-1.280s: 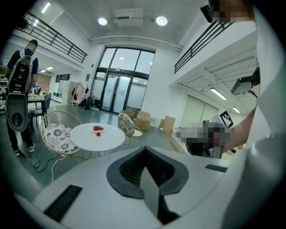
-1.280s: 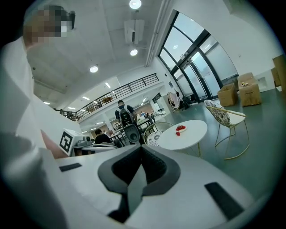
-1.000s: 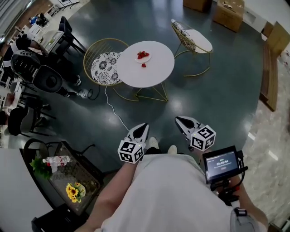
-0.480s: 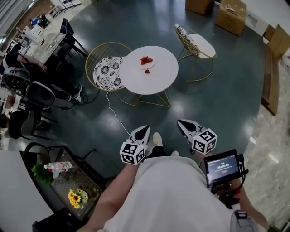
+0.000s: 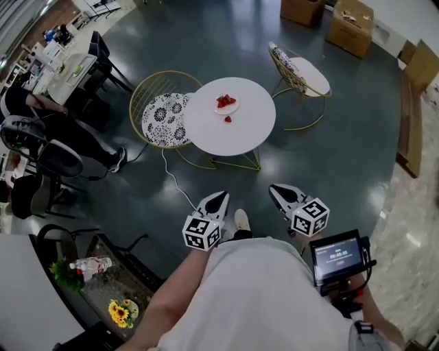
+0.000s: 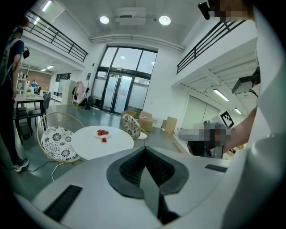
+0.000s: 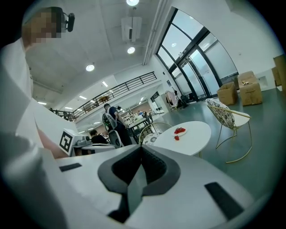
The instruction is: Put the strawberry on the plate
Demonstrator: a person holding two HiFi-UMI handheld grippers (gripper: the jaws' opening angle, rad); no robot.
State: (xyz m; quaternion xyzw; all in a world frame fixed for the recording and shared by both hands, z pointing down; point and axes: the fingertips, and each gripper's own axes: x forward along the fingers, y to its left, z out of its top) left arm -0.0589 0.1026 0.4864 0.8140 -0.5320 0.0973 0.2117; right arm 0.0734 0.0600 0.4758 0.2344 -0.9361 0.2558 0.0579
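The loose strawberry [image 5: 228, 118] is a small red lump lying bare on the tabletop, just beside the plate [image 5: 230, 110] on the side nearer the person, not on it. The plate is small, white and round, and carries a cluster of red strawberries [image 5: 226, 101]. Both sit on a round white table [image 5: 240, 137] with a smooth matte top and thin gold wire legs. A gold wire chair [image 5: 163, 118] with a round black-and-white patterned cushion stands against the table's left edge, and a second wire chair [image 5: 305, 72] with a plain pale seat and patterned back stands to its right. The floor [image 5: 343, 137] is dark, glossy and reflective; brown cardboard boxes [image 5: 350, 17] sit at the far side. Well apart from the table, close to the person's body, the left gripper [image 5: 220, 195] and right gripper [image 5: 274, 188] point toward it. In each gripper view the ribbed dark pads meet in a closed point, with nothing between them.
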